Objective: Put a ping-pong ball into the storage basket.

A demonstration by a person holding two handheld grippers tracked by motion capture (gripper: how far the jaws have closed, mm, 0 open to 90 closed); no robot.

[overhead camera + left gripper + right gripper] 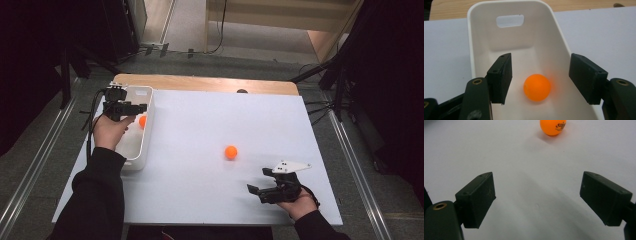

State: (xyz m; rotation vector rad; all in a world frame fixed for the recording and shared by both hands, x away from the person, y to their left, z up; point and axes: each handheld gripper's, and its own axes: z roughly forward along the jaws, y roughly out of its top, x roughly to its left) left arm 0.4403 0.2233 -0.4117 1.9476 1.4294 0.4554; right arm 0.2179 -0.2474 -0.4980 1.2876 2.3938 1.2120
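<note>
Black jaws of the right gripper point(537, 202) are standing wide apart in the right gripper view, gripping nothing, with bare white table point(529, 165) between them. An orange ball point(552, 127) is resting on the table ahead of them at about twelve o'clock, well apart from the pads, with dark print showing on its side. In the high view this ball point(230, 152) is sitting near the middle of the table, and the right gripper point(265, 189) is hovering at about four o'clock from it, near the table's front edge.

Over at nine o'clock on the table, a white bin point(148, 131) is lying lengthwise, and the left gripper point(131, 108) is hanging above it. Its jaws are also spread wide and gripping nothing. In the left gripper view a second orange ball point(537, 87) is lying on the bin's floor point(534, 32), between the two pads but touching neither.
</note>
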